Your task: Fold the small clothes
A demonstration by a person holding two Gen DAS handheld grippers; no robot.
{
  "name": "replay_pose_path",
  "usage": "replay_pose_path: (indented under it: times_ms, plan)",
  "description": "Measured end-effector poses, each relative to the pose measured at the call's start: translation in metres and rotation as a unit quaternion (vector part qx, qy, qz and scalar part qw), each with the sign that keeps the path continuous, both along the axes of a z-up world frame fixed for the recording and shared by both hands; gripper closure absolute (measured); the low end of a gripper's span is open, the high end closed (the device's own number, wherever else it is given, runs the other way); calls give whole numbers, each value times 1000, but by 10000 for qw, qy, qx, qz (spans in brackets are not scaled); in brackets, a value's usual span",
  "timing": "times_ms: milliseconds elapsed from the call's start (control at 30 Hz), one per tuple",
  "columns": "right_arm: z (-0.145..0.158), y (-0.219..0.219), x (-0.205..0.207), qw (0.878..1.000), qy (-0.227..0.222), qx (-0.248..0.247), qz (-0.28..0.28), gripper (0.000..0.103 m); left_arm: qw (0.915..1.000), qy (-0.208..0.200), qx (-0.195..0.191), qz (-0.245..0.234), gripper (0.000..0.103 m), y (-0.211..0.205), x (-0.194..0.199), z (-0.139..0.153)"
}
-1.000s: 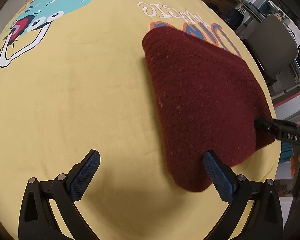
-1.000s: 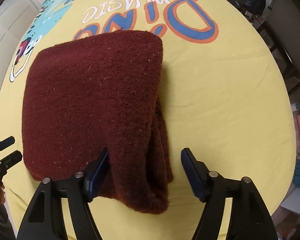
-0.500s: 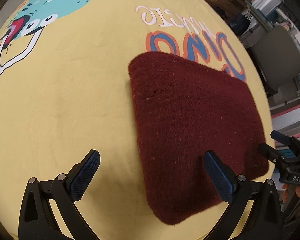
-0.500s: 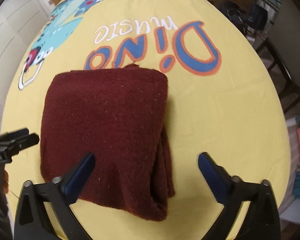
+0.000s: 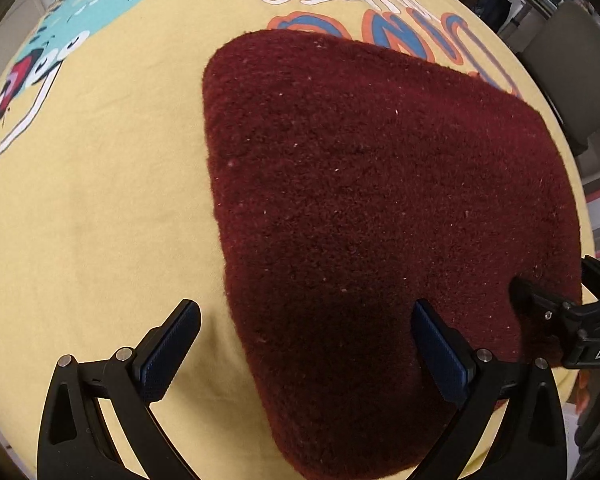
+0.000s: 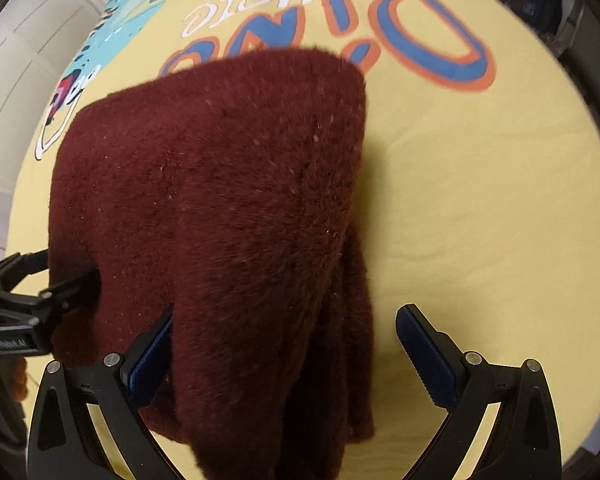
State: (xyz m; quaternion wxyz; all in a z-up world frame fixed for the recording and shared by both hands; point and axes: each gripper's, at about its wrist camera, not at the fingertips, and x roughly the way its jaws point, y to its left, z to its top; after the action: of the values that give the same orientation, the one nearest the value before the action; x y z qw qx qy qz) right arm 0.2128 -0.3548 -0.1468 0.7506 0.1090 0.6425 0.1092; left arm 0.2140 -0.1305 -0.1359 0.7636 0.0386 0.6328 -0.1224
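Below, folded maroon garment (image 6: 228, 200) — between wide-spread right gripper (image 6: 284, 344), perhaps brushing one pad — left gripper (image 5: 306, 344) likewise spread.

Maroon garment (image 5: 372, 208), yellow printed cloth (image 5: 100, 220)

Storeroom-like workroom: grey chair (image 5: 568, 76), yellow dinosaur-print tablecloth (image 5: 100, 208).
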Motion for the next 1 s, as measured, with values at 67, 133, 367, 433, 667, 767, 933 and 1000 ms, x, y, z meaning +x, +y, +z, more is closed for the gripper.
replay_pose_path:
  times_ms: [67, 133, 367, 433, 667, 767, 933, 1000]
  plan:
    - [-6, -3, 2, 9998, 96, 141, -98, 1, 10000, -7, 51, 10, 0, 0, -1, -1]
    - [-11, -4, 2, 9994, 127, 303, -145, 1, 10000, -6, 88, 5, 0, 1, -3, -2]
    - [-12, -2, -3, 9991, 136, 401, -53, 1, 10000, 66, 19, -25, 0, 9, -8, -8]
    - [-11, 1, -2, 9989, 208, 418, -41, 3, 10000, 66, -19, -39, 2, 12, -10, -8]
    - [0, 17, -2, 9988, 164, 463, 72, 33, 9995, 37, -224, -240, 30, 10, -18, -5]
    - [3, 22, -3, 9988, 196, 438, 3, 44, 9990, 80, -312, -295, 38, 14, -18, -3]
    - [10, 44, 3, 9998, 87, 181, 25, 58, 9980, -62, -274, -568, 53, 15, -23, 2]
    - [14, 45, 0, 9999, 14, 145, 31, 62, 9973, -88, -341, -638, 58, 20, -22, 7]
